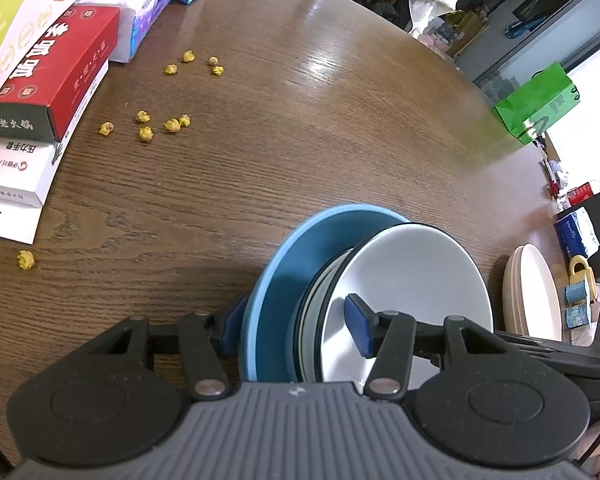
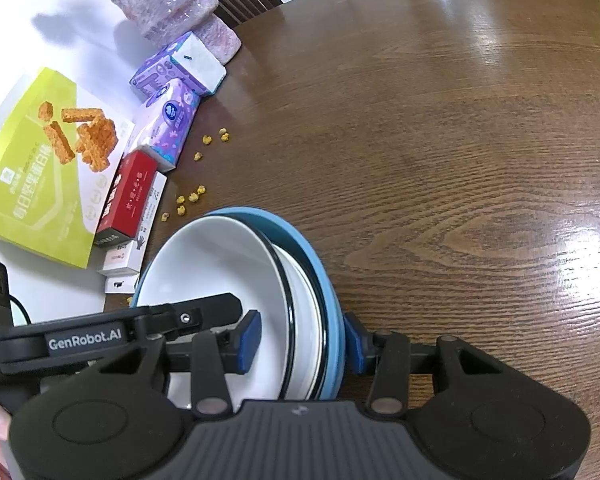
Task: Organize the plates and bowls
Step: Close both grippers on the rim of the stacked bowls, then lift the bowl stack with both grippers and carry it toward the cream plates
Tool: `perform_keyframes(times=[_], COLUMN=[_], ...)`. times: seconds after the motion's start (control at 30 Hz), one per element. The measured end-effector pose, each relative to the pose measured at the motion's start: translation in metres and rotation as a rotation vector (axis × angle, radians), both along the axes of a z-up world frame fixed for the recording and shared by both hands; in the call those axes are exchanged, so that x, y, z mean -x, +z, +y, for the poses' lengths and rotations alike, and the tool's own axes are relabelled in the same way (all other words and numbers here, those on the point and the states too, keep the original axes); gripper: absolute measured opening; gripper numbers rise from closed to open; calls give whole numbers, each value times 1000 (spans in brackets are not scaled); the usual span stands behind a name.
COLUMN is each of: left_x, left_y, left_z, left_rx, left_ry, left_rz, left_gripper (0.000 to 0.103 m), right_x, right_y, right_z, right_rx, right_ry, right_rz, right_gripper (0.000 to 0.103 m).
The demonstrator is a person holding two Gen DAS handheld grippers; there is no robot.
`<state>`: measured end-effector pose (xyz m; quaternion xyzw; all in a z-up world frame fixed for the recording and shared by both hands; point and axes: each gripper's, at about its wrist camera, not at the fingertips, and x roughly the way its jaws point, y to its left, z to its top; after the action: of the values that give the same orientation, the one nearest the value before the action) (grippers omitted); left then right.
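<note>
Stack of dishes sits on the wooden worktop, near its front edge. Bottom piece is a blue plate; nested in it are white bowls with dark rims, at least two by the rim lines, the exact count unclear. Top bowl is empty, white inside.

Left gripper straddles one side of the stack: one blue finger pad outside the blue plate, the other inside the top bowl. Fingers are clamped on the stack. Right gripper takes the opposite side in the same way: one pad inside the top bowl, one against the blue plate's outer rim, fingers closed on the stack. Whether the stack is lifted or resting, cannot tell.

Second pile of cream plates stands at the worktop's edge, apart from the held stack.

Yellow crumbs lie scattered on the wood beyond the stack. Boxes line the far side: a red box, a green snack box, purple tissue packs. A green bag stands off the worktop.
</note>
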<state>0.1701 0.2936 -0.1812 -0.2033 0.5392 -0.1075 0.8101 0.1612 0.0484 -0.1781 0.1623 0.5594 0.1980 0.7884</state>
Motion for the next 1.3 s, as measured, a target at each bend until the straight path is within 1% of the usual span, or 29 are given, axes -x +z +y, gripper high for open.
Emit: perform_keyframes(times=[0.37, 0.57, 1.3], left_x=[1, 1, -1], left_y=[6, 14, 39], left_z=[0, 1, -19], left_rx=[-1, -3, -7], left_ry=[-1, -5, -18], left_rz=[-10, -23, -66], left_gripper=[54, 54, 54], right_x=[2, 3, 8], right_y=[7, 11, 33], right_z=[-2, -5, -25], right_rx=[-15, -21, -34], right_ry=[-10, -20, -42], right_rz=[-10, -13, -57], right_gripper=[43, 43, 43])
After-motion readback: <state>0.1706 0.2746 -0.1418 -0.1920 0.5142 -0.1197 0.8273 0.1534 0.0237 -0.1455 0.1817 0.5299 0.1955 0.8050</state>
